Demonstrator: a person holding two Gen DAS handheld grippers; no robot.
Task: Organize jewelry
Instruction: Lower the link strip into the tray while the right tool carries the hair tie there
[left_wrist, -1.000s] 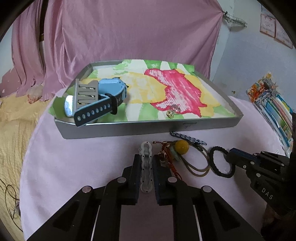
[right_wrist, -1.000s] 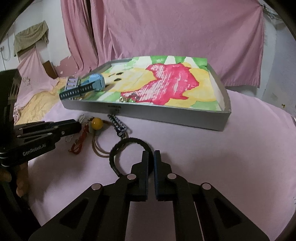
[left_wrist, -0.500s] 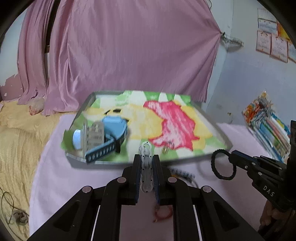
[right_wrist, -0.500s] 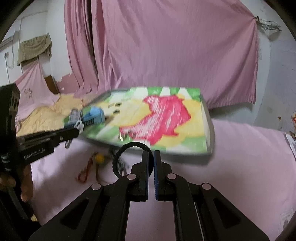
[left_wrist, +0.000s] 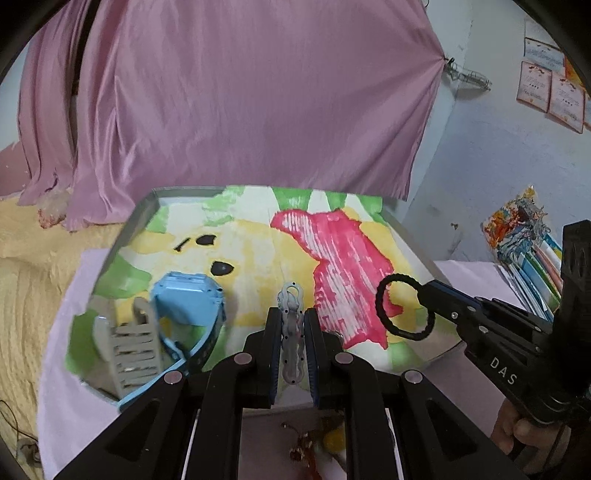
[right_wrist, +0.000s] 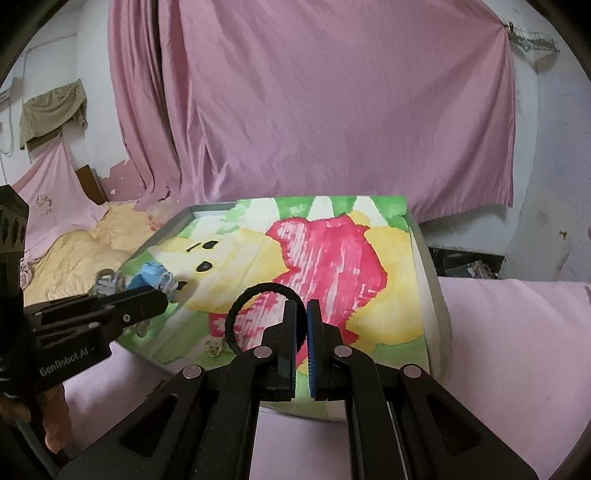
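My left gripper (left_wrist: 291, 317) is shut on a silver link bracelet (left_wrist: 291, 325), held above the front part of the grey tray (left_wrist: 142, 210) with its painted paper lining. My right gripper (right_wrist: 301, 308) is shut on a black braided ring band (right_wrist: 236, 314), which hangs over the tray's red patch; the same black band (left_wrist: 384, 306) shows at the right of the left wrist view. A blue watch (left_wrist: 188, 299) with a grey strap lies in the tray's left part. A small gold earring (right_wrist: 213, 347) rests near the tray's front edge.
Below the left gripper, a red cord and a yellow bead (left_wrist: 332, 439) lie on the pink table cover (right_wrist: 517, 350). A stack of coloured books (left_wrist: 532, 251) sits at the far right. A pink curtain (left_wrist: 240, 96) hangs behind the tray, and yellow bedding (right_wrist: 74, 258) lies left.
Both grippers rose from the table and moved forward over the tray. The silver bracelet and the black band came up with them.
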